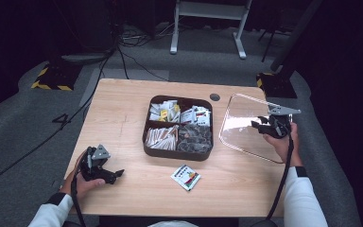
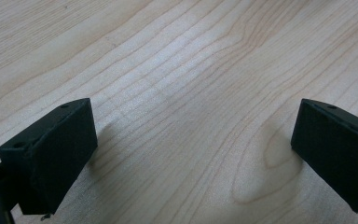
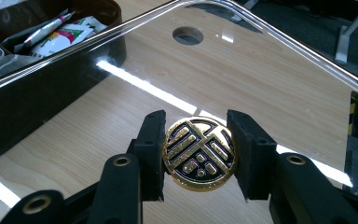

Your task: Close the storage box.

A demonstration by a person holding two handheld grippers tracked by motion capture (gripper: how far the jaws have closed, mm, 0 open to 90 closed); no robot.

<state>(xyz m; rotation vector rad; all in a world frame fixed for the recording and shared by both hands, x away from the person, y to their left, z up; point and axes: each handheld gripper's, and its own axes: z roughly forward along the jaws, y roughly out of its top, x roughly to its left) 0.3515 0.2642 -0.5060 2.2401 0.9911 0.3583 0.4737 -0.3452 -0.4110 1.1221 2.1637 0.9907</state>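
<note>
A dark brown compartment box (image 1: 146,146) holds packets and sachets at the table's middle. Its clear lid (image 1: 246,124) is lifted and tilted to the right of the box, and my right gripper (image 1: 264,125) is shut on the lid's round gold-and-black knob (image 3: 199,154). In the right gripper view both pads (image 3: 151,154) press the knob's sides, with the clear lid (image 3: 270,79) stretching away over the wood. My left gripper (image 1: 116,174) rests near the table's front left with its jaws wide apart over bare wood (image 2: 186,116). A loose packet (image 1: 185,177) lies in front of the box.
The wooden table (image 1: 118,118) has a round cable hole (image 1: 214,97) behind the box. Beyond the table, cables cross the grey floor and a white desk frame (image 1: 208,23) stands at the back.
</note>
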